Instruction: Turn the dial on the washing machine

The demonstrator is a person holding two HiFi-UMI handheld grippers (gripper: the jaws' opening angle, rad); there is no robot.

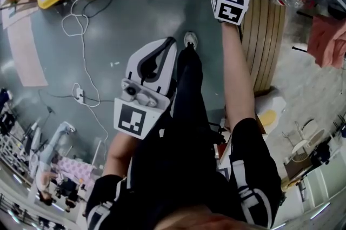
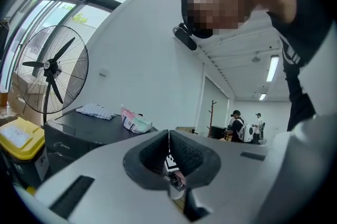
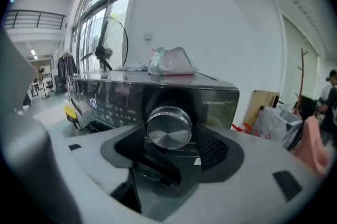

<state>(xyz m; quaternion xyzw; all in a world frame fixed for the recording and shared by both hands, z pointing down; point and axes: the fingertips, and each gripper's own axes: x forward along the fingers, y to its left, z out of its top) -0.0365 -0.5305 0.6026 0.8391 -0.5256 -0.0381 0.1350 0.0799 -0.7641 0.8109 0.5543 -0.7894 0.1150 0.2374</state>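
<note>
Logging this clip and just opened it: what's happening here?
A person reaches the right gripper out to the washing machine. Its jaws are open with the dial between them, and they don't look closed on it. The left gripper is shut and empty, held low beside the person's leg, away from the machine.

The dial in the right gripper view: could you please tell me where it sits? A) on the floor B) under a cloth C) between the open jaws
C: the silver dial on the washing machine shows in the gap between the spread jaws of the right gripper.
</note>
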